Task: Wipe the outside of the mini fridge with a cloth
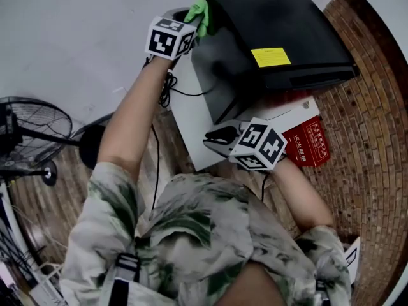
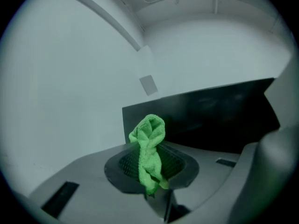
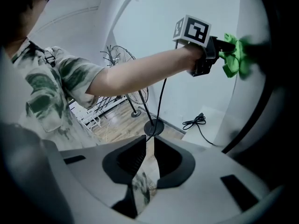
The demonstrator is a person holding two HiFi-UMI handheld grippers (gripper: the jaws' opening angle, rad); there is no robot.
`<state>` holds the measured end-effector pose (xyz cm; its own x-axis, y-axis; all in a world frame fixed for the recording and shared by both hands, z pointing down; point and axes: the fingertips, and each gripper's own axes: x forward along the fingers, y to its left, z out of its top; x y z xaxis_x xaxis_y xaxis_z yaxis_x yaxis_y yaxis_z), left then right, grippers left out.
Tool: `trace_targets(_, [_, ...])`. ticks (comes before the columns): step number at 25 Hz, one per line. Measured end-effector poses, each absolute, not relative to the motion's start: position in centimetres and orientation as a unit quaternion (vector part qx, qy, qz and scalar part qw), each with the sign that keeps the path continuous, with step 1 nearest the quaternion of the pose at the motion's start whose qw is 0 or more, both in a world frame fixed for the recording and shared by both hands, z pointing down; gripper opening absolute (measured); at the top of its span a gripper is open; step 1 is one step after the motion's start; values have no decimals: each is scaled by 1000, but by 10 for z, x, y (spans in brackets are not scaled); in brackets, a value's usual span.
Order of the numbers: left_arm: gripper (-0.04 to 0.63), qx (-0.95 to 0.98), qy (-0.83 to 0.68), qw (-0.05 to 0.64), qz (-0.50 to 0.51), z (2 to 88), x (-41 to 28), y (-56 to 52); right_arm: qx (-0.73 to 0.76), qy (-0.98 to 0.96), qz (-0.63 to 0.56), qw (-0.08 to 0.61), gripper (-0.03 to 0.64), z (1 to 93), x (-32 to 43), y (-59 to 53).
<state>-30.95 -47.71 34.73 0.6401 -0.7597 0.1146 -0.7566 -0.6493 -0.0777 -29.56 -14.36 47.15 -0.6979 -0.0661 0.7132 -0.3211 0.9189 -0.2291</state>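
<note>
Sticking lengthwise from the left gripper (image 2: 152,185), cloth (image 2: 148,135) points at mini fridge (image 2: 210,113).

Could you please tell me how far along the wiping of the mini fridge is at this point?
Done: no wiped patch can be told apart on the mini fridge. In hand: the left gripper clamps the green cloth at the fridge's top corner. Left: seemingly the top and sides. The right gripper is empty, jaws slightly apart.

Pale wall (image 2: 70,78), brick-patterned floor (image 1: 373,145), standing fan (image 1: 32,136) at left — red box (image 1: 309,142) on the floor
</note>
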Motion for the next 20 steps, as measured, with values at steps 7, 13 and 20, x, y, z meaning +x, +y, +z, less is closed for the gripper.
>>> trace_targets(7, [78, -903, 414, -37, -108, 427, -298, -469, 108, -904, 181, 373, 74, 474, -283, -144])
trace_targets(13, [78, -897, 411, -73, -144, 497, -294, -464, 111, -901, 191, 374, 72, 480, -277, -144])
trace_targets(20, [78, -889, 406, -102, -185, 560, -289, -452, 126, -897, 201, 374, 72, 485, -264, -142])
